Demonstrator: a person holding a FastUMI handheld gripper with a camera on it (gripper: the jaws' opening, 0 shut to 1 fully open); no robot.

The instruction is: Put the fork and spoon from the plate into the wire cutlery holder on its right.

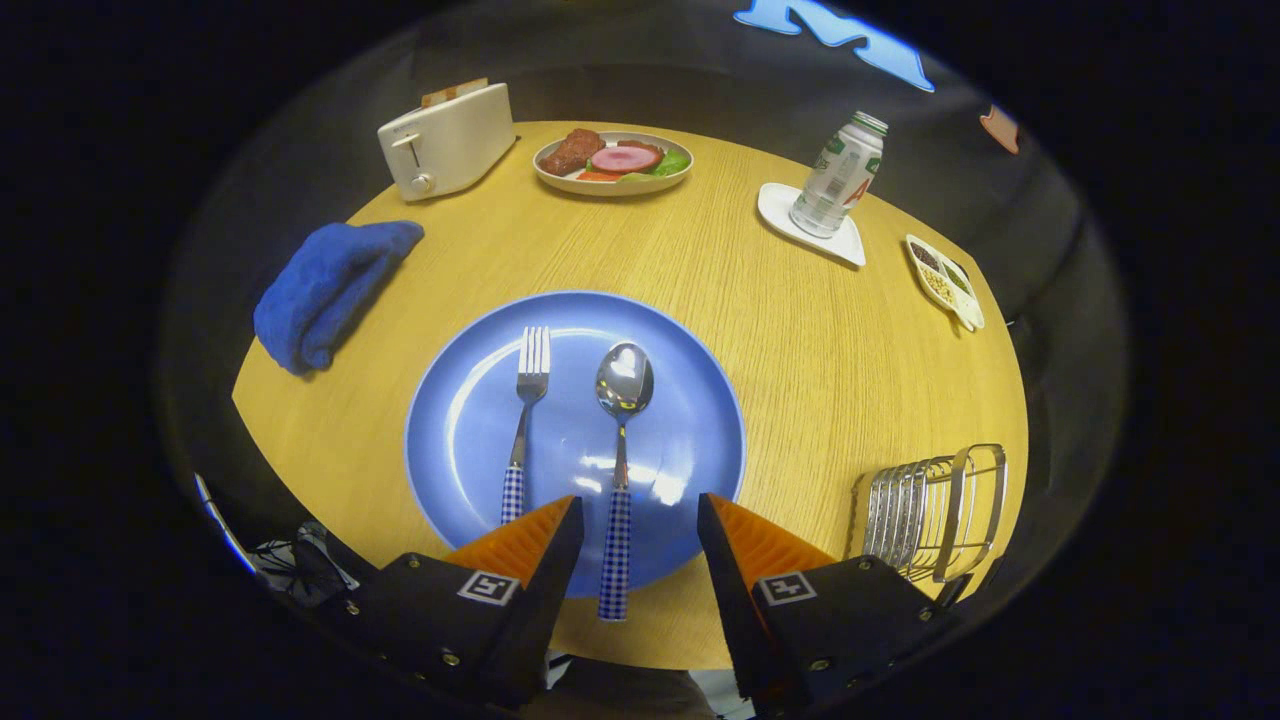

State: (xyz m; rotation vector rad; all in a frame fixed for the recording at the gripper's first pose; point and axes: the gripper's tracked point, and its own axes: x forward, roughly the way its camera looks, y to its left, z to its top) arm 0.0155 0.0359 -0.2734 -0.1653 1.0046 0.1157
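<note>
Spoon first: it lies between the spread fingers of the gripper, not yet grasped.
Fork lies beside it on the blue plate; the holder stands empty to the right. Next move, I judge: lower, close on the checked handle, lift, carry right. Round wooden table also bears toaster, food dish, bottle, blue cloth.

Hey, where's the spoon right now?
In the gripper view the spoon lies on the blue plate, right of the fork, its checked handle running between the open gripper's fingers, untouched.
</note>
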